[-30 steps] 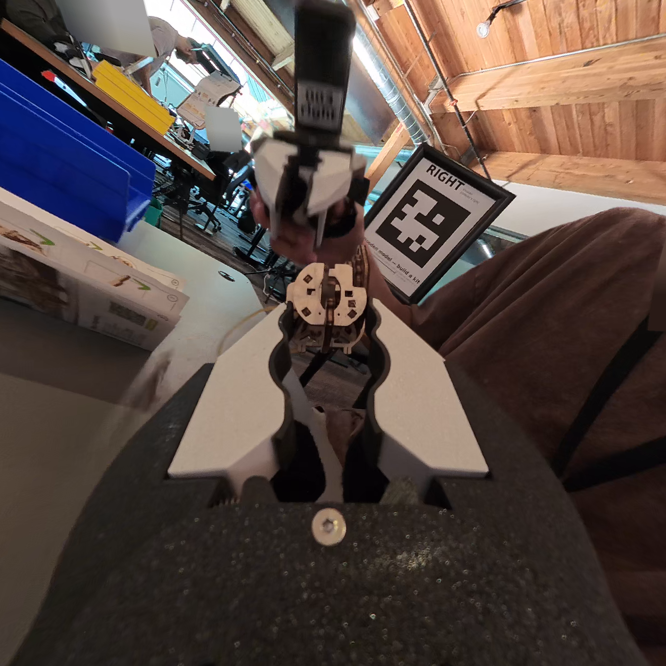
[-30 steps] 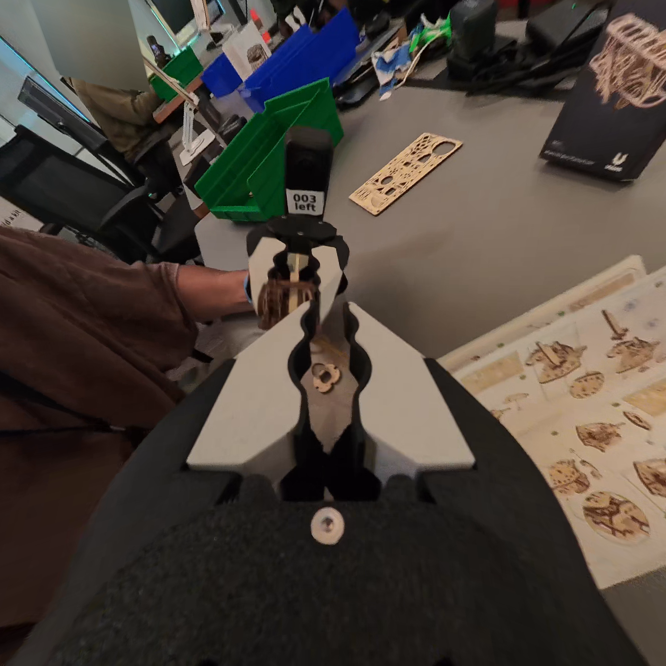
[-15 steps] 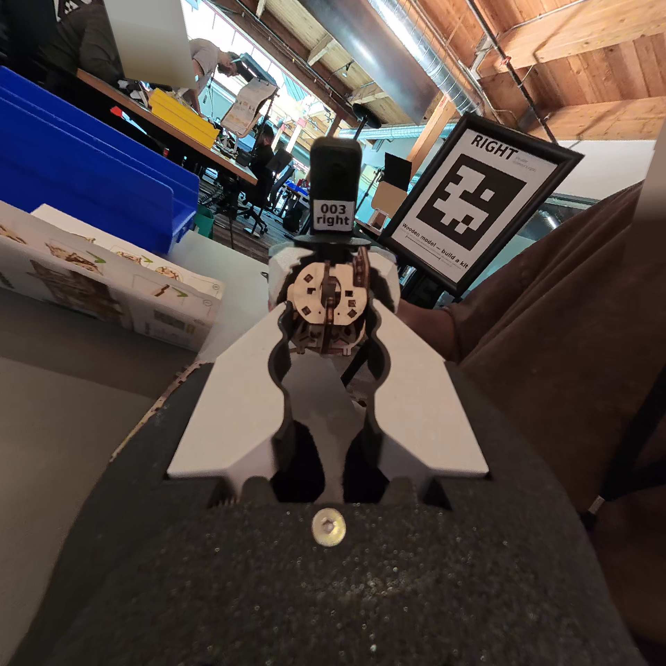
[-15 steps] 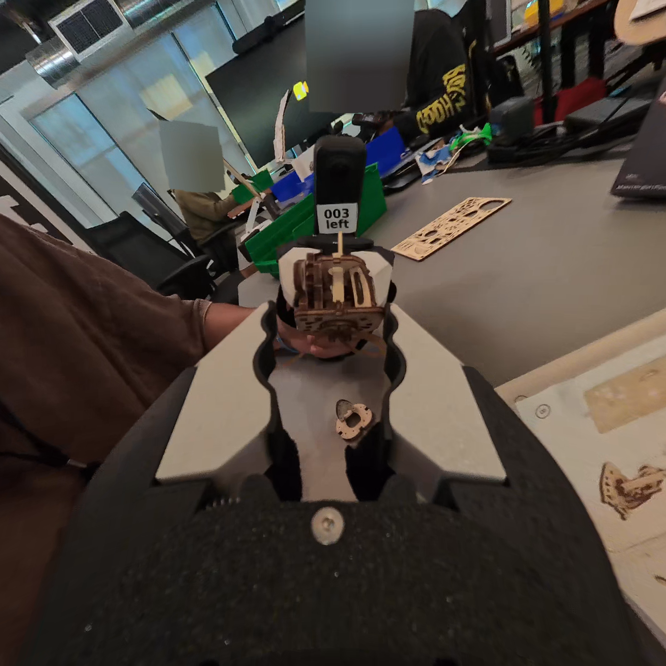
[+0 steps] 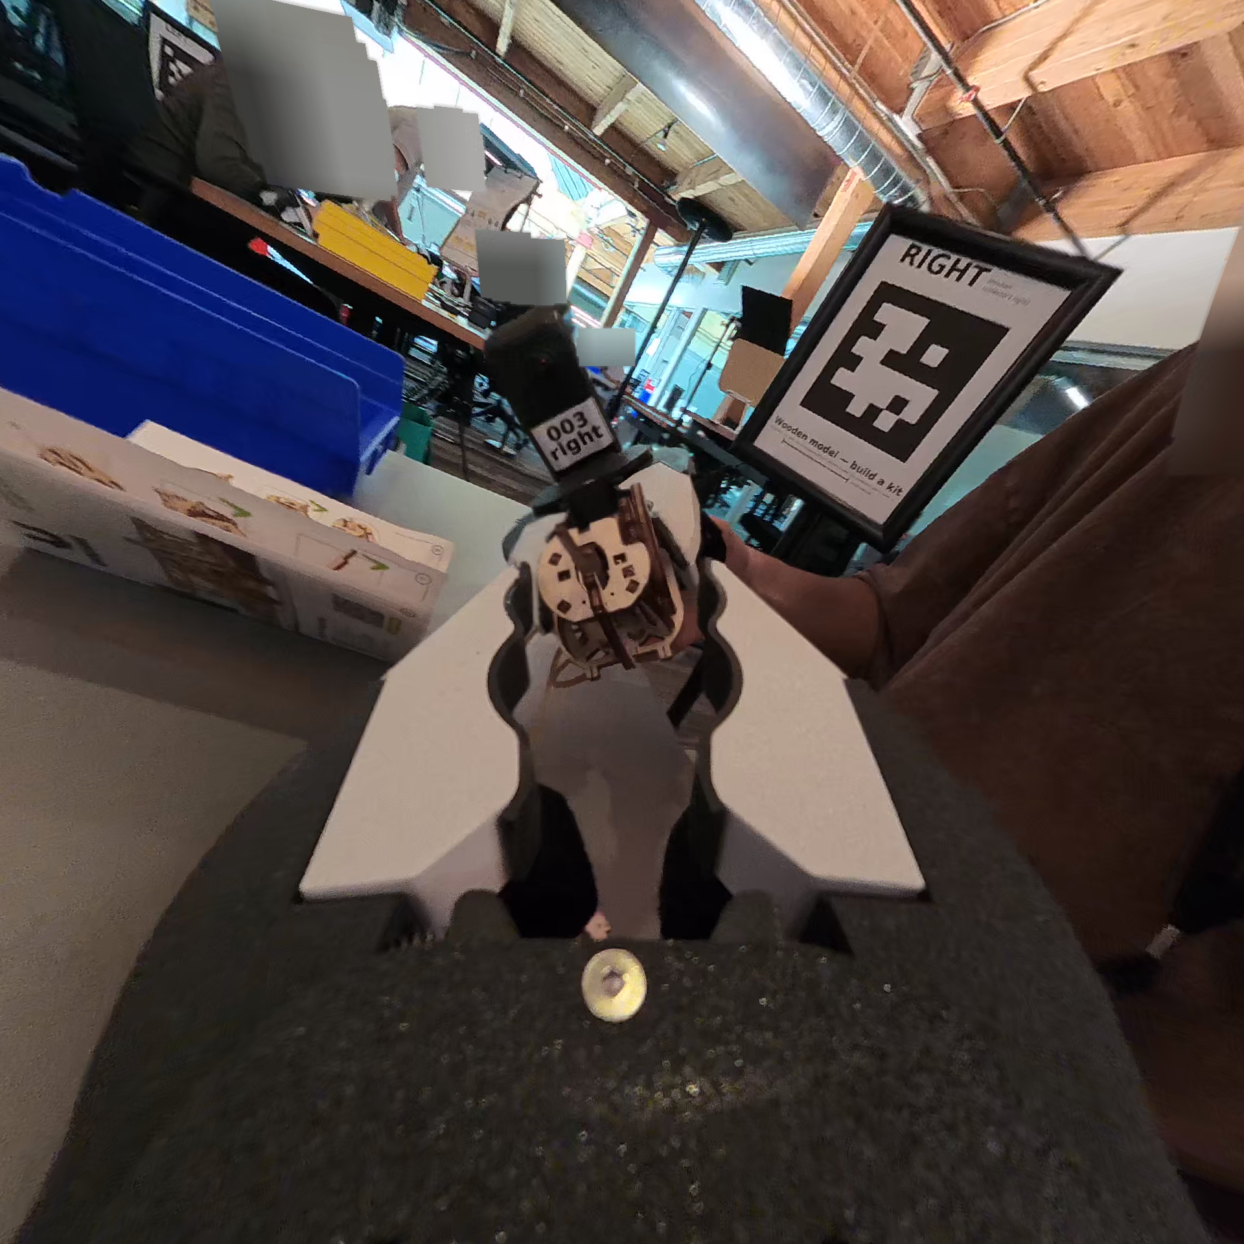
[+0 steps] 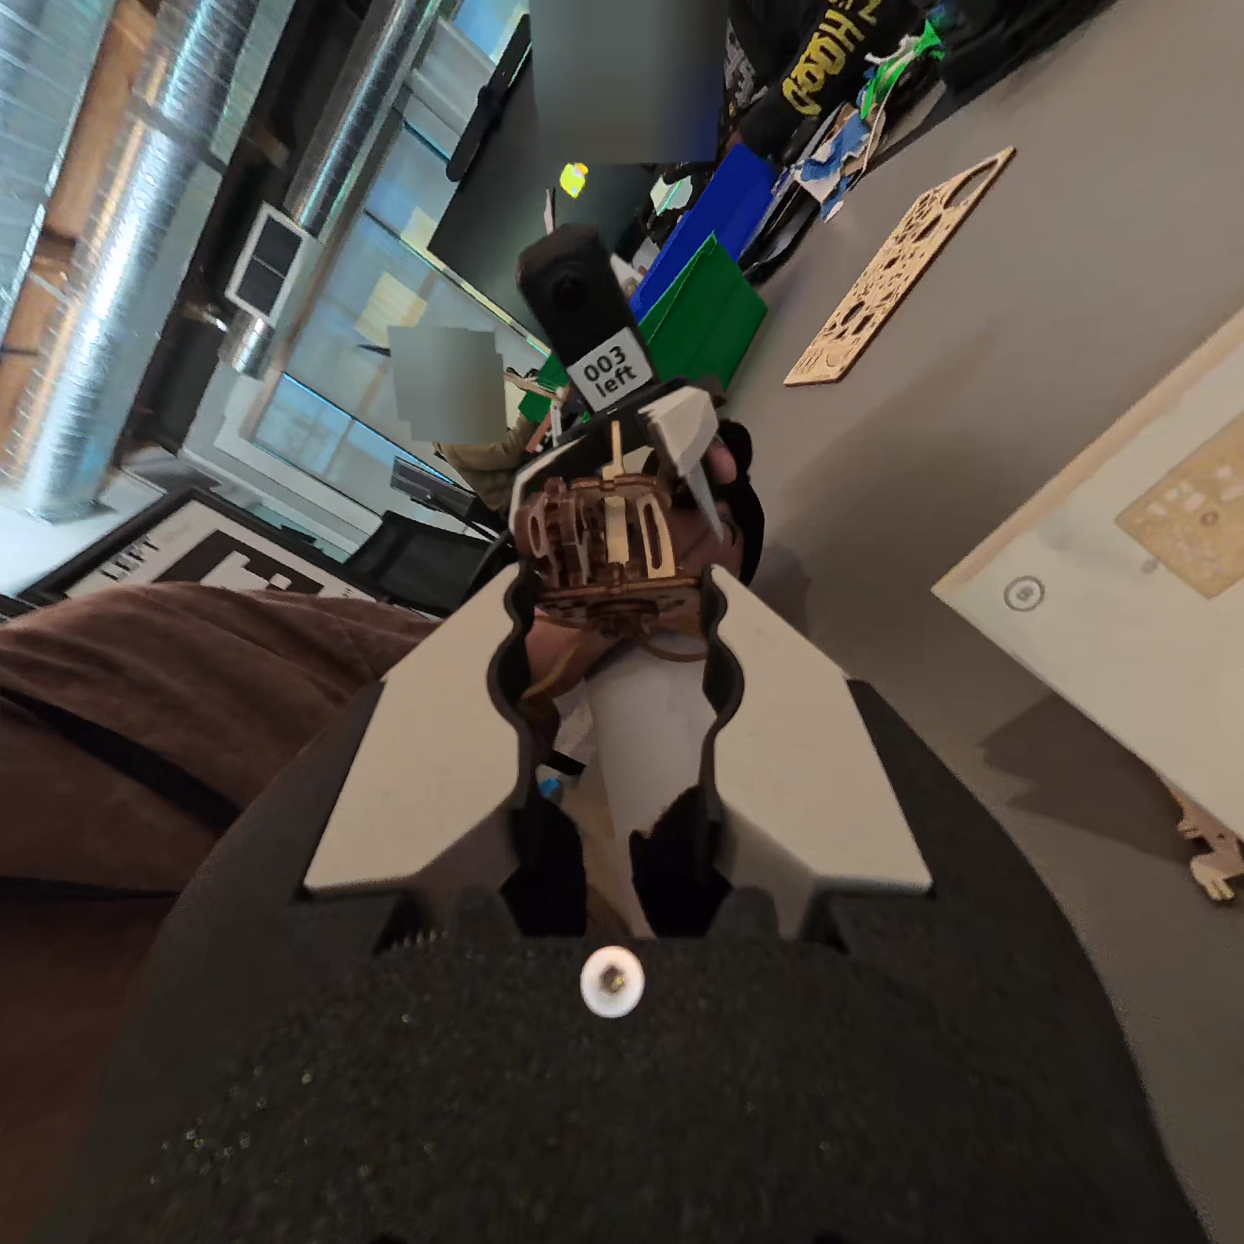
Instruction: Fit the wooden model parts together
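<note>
Left gripper: white fingers with black wavy inner edges, closed partway onto the wooden model, which sits between the fingertips at the far end. Model: small brown laser-cut assembly with a pale round disc facing the left wrist camera; raised in the air above the grey table, not resting on it.

Right gripper: same build, fingers parted about as wide as the model, tips at either side of its base. Whether these tips press on the wood or only stand beside it cannot be told. From this side the model shows upright ribs and a pale stick rising from its top.

Both grippers face each other with the model between them; each carries a black camera with a white label bearing print. A brown sleeve and a bare forearm show behind the right gripper.

Items with writing, wording not recorded:
- Black-framed sign with a large black-and-white square code and printed lines, standing on the table.
- White box printed with model pictures, on the table beside a blue bin.
- Pale instruction sheet with diagrams, on the table.

Also on the table: a punched-out wooden parts sheet, a loose wooden piece, a green bin.
</note>
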The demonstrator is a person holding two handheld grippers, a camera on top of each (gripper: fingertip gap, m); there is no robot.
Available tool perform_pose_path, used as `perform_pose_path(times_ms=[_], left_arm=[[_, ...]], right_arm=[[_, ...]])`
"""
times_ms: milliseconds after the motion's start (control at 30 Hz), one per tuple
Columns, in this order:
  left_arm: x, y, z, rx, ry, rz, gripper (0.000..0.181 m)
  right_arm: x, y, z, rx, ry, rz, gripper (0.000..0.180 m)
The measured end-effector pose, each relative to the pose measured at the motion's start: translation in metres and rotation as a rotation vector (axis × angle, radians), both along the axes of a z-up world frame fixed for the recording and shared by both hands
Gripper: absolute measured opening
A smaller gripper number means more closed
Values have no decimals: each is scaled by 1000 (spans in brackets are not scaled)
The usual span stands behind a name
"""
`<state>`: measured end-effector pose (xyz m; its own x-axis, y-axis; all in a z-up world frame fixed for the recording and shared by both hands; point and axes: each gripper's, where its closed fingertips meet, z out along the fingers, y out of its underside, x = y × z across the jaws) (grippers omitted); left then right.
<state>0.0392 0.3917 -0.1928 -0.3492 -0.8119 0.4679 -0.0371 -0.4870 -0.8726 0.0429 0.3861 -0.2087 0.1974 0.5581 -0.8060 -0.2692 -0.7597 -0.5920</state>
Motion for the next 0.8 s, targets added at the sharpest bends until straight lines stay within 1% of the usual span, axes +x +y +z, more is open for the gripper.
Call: perform_pose_path(times_ms=[67,133,200,233,300,367,467,533,633,667,767,800], left_arm=[[-1,5,-2,92,20,54,55],[1,6,-9,275,76,129,63],[2,5,-13,481,112,217,66],[2,3,-11,556,103,255,66],[2,1,-6,640,85,312,64],[4,0,-8,657,95,317,68],[6,-4,-9,631,93,300,75],[7,-5,-10,610,91,289,74],[9,-5,-14,626,110,293,65],[9,-5,-16,639,120,299,59],[8,-1,-17,658,139,326,49],[8,-1,-17,658,138,322,49]], right_arm=[[3,1,2,-62,58,-10,48],[7,2,4,-152,134,-13,49],[11,3,9,-242,247,-11,48],[13,3,11,-277,298,-11,49],[14,3,11,-332,377,-9,48],[13,4,12,-382,450,-12,48],[9,4,8,-442,519,-15,48],[4,4,5,-475,543,-11,47],[-2,3,4,-496,570,-2,48],[-3,3,4,-495,571,-2,48],[-8,1,4,-494,561,11,48],[-8,1,4,-496,561,11,48]])
